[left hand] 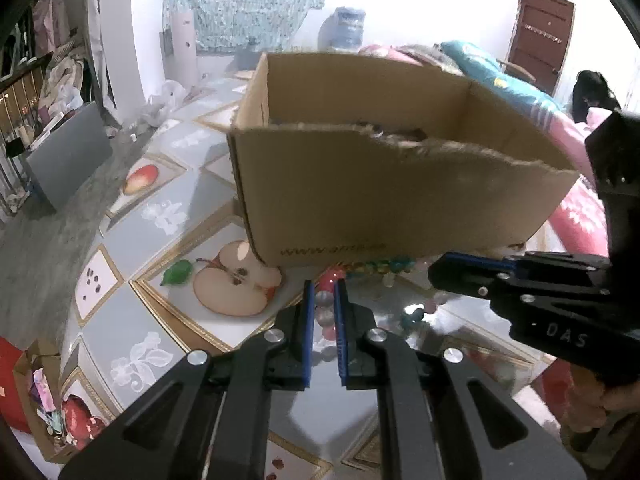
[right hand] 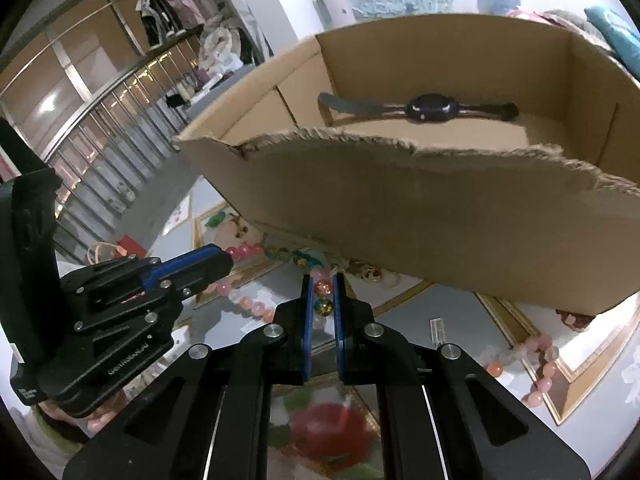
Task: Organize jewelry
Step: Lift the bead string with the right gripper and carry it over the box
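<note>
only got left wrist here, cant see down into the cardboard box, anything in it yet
Observer: Yes. The right wrist view looks over the torn front edge of the cardboard box, and a dark wristwatch lies flat on its floor.
Operator: ok and the right gripper, i only see it side on, is it holding something
Observer: It is. The right gripper is shut on a bead strand, with an amber bead and a green one between its pads.
Operator: any jewelry on the table past it
Observer: A pink bead bracelet lies on the table, below the box's right end in that picture.
</note>
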{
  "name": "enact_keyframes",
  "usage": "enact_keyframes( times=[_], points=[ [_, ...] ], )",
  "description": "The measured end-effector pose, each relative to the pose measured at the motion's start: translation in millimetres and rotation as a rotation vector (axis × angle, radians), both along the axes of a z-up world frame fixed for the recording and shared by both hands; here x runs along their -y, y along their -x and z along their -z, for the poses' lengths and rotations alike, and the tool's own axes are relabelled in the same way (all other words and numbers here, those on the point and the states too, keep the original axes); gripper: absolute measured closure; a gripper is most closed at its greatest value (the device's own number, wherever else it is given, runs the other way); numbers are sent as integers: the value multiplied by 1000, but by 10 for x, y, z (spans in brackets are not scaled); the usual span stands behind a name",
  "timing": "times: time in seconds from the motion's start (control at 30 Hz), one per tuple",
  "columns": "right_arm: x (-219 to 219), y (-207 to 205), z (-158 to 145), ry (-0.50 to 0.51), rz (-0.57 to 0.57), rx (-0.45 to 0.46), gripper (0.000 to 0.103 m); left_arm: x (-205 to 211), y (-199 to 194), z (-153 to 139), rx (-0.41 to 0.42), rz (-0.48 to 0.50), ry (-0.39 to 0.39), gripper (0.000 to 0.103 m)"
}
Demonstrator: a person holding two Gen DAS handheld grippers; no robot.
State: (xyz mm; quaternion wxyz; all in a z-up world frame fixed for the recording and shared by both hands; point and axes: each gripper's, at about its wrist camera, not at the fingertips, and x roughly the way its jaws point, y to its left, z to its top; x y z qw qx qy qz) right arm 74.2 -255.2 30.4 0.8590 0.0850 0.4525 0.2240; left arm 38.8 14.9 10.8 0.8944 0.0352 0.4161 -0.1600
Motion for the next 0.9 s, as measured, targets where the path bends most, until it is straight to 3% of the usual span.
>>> enact_keyframes(
  times=[0.3, 0.6, 0.73, 0.9],
  points=[
    [114, 212, -250, -63, -2, 63, 96, 65, 214, -369, 82, 24, 12, 94],
    [135, 236, -793, -82, -24, 210, 96, 150, 285, -974, 213, 79, 53, 94],
    [145, -3, -1048, -93, -21, 263, 96, 197, 123, -1231, 272, 87, 63, 94],
    [149, -624, -1032, -112, -8, 162, 96, 260, -378, -1271, 242, 75, 57, 94]
  ],
)
